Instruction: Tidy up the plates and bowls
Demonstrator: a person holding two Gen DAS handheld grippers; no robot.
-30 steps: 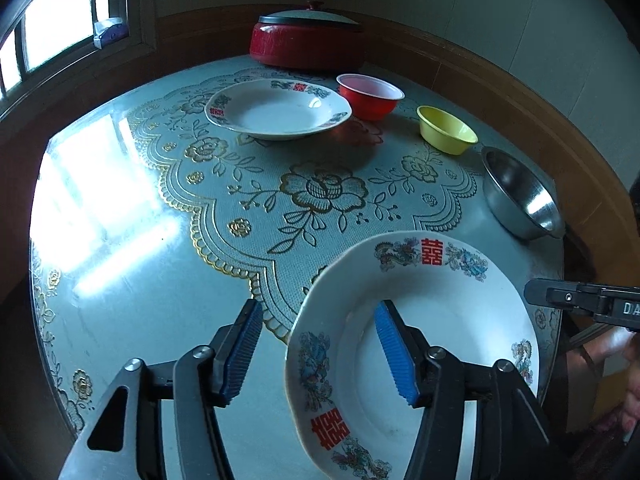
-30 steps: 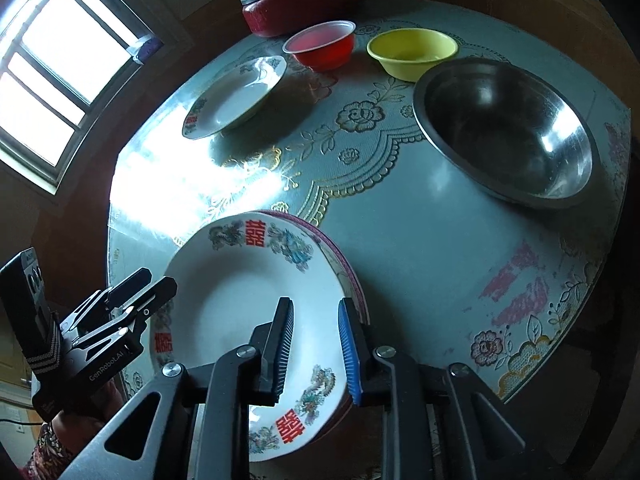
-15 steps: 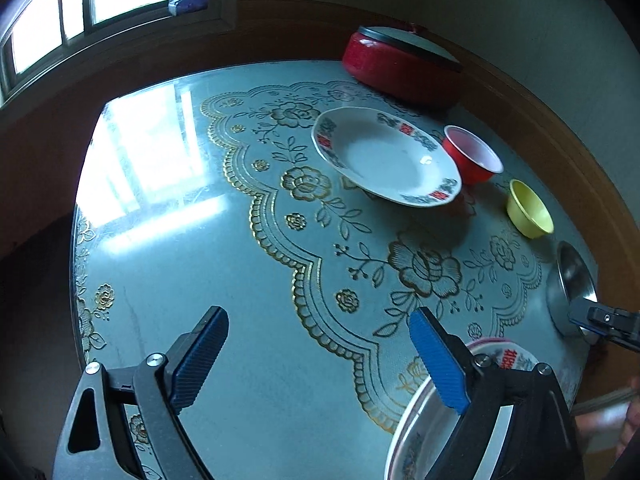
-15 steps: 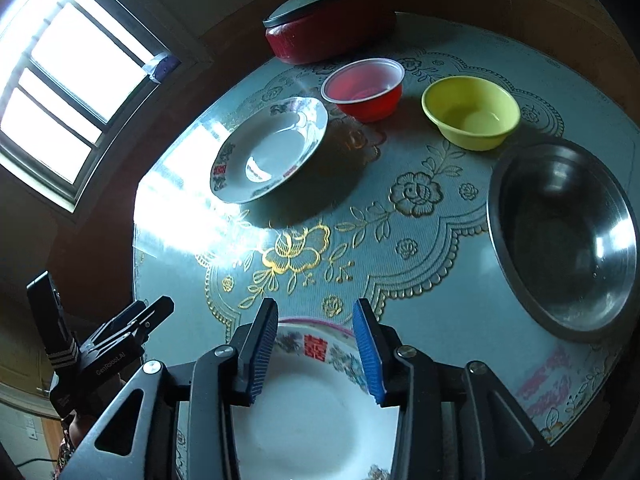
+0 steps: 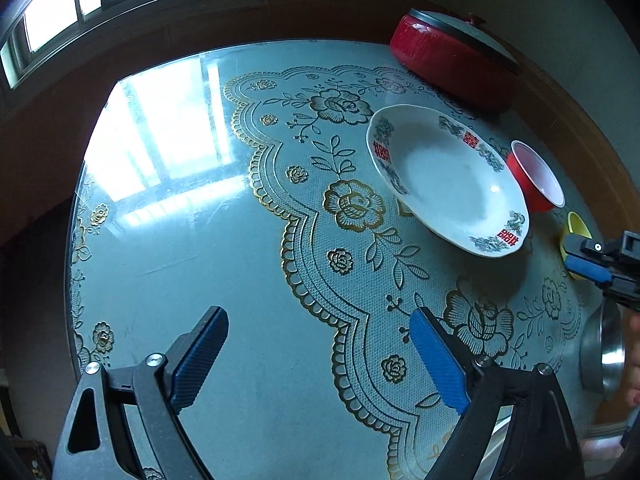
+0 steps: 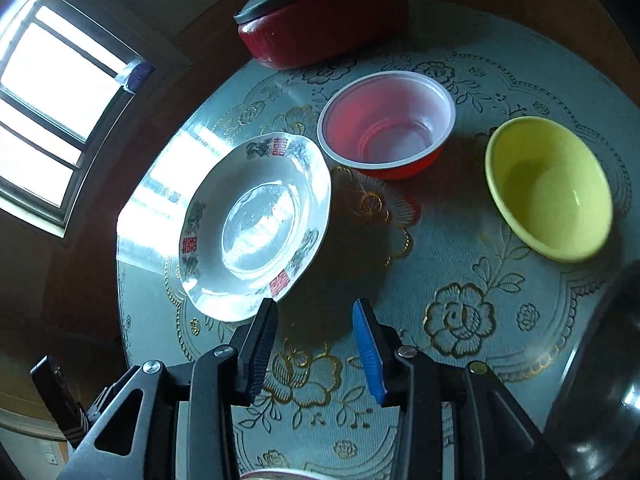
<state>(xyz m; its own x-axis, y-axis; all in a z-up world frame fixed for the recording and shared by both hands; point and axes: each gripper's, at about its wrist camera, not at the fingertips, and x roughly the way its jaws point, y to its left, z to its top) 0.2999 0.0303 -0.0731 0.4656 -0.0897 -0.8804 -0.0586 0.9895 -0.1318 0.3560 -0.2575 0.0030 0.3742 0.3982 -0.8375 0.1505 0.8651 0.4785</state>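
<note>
The right gripper (image 6: 316, 344), fingers spread and empty, hung just short of the white plate (image 6: 256, 224); pinching its near rim squarely looked wisest.

Your left side of the bench (image 5: 168, 240) lies open for passing. On the right, the white plate (image 6: 256, 220), red bowl (image 6: 386, 128) and yellow bowl (image 6: 548, 188) crowd close together, with the red lidded pot (image 6: 320, 20) blocking behind them.
</note>
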